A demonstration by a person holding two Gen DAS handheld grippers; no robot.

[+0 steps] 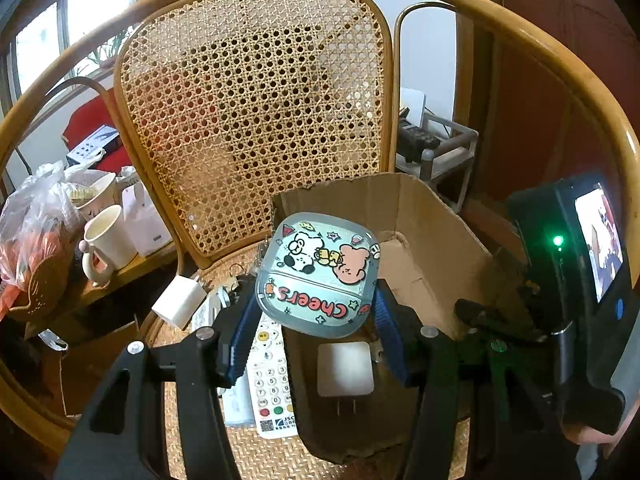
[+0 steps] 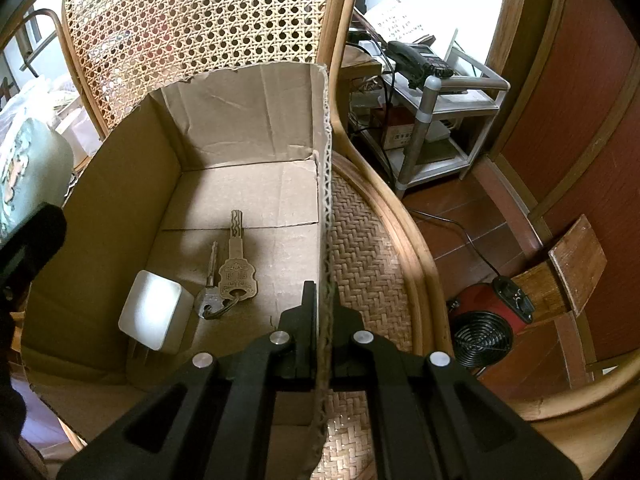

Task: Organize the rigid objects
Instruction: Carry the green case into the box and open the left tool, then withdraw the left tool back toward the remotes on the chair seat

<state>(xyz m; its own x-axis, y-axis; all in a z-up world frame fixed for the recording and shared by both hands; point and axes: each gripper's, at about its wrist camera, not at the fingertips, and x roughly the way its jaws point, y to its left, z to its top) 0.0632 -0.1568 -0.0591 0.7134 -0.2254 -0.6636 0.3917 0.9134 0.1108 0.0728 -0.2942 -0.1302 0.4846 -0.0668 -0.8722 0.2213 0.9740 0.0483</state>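
Observation:
My left gripper (image 1: 316, 312) is shut on a grey-green cartoon case (image 1: 318, 274) printed "Cheers" and holds it above the near left edge of the cardboard box (image 1: 432, 232). The case's edge shows at the left of the right wrist view (image 2: 28, 168). My right gripper (image 2: 326, 308) is shut on the box's right wall (image 2: 326, 184). Inside the box lie a white charger plug (image 2: 154, 312) and two keys on a ring (image 2: 234, 272). The plug also shows under the case in the left wrist view (image 1: 346, 368).
The box stands on a rattan chair seat (image 2: 368, 248). Left of the box on the seat lie a white remote (image 1: 272, 376), a white adapter (image 1: 178, 300) and a bunch of keys (image 1: 236, 276). A side table with mugs (image 1: 106, 240) stands left; a fan heater (image 2: 488, 324) sits on the floor right.

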